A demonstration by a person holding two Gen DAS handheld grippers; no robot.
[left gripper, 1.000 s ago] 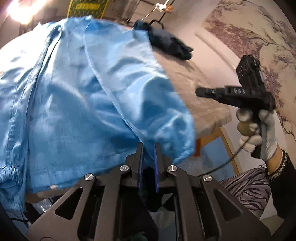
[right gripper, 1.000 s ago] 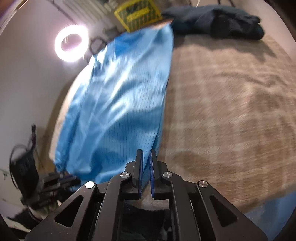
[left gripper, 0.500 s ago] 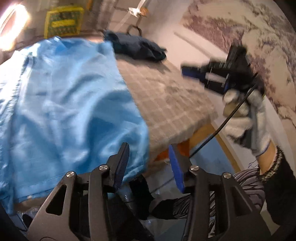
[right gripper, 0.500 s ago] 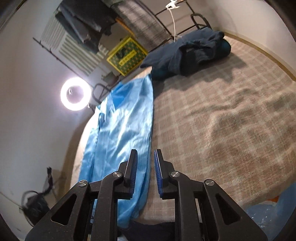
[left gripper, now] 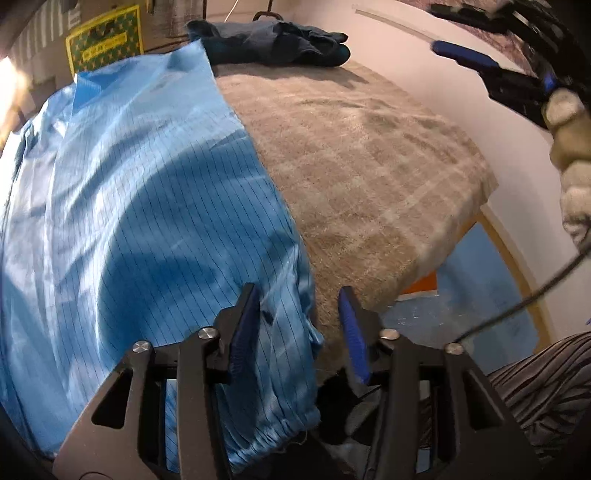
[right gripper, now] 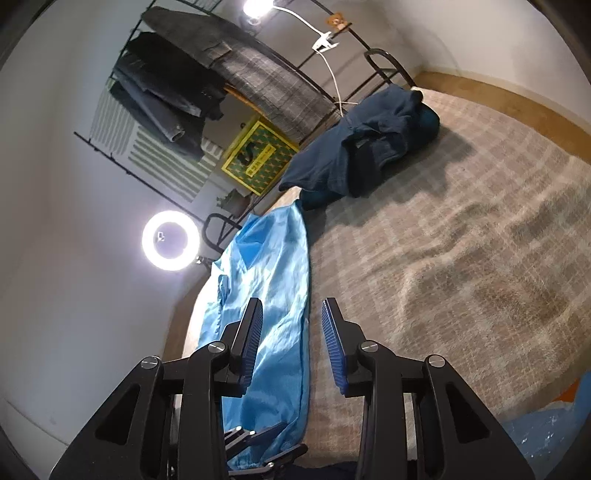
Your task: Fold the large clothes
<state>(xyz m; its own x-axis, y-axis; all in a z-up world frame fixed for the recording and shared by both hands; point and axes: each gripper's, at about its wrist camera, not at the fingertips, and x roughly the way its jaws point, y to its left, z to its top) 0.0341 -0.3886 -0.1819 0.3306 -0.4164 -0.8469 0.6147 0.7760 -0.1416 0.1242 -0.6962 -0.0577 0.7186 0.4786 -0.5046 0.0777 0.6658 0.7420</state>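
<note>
blue garment (left gripper: 140, 206) cut off at left edge, gloved hand (left gripper: 570, 155) cropped — blurred

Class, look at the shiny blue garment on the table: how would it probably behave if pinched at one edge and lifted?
The blue garment would likely hang limp: it already drapes in soft wrinkles over the table edge. Its sheen suggests thin, slippery cloth, so it may slide on itself. It is probably light for its size.

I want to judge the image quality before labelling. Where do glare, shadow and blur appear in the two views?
Left wrist view: a broad dark shadow lies across the blue garment, glare burns out the left edge, and the right gripper is smeared at the top right. Right wrist view: the ring light and a lamp are blown out; the checked blanket looks soft.
</note>
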